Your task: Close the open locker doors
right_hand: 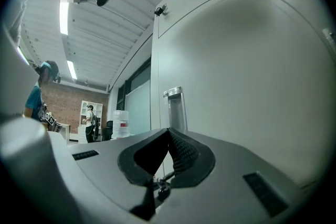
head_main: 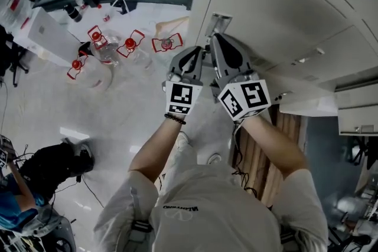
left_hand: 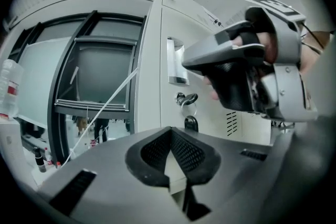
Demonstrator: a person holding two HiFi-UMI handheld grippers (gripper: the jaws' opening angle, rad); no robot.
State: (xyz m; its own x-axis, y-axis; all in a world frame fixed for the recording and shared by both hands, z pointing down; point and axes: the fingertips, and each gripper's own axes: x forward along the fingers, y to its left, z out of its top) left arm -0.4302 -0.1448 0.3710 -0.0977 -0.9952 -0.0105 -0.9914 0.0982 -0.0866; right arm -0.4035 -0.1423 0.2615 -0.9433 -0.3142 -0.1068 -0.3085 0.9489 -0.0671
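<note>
pale locker door (head_main: 283,15) walling off the right side just ahead, right hand-held gripper (left_hand: 188,60) crossing in front of the left hand-held gripper (left_hand: 170,132), recessed handle (left_hand: 177,63) and key (left_hand: 186,98) behind it, open floor (head_main: 118,118) to the left, water jugs (head_main: 109,53) beyond

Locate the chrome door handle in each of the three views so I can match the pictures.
Head view: the chrome door handle is upper centre, at the door's near edge.
Left gripper view: centre, slightly above the middle, with the keyed lock just below it.
Right gripper view: centre, slightly below the middle, standing upright.
Shared landmark: the white locker door that carries it.
</note>
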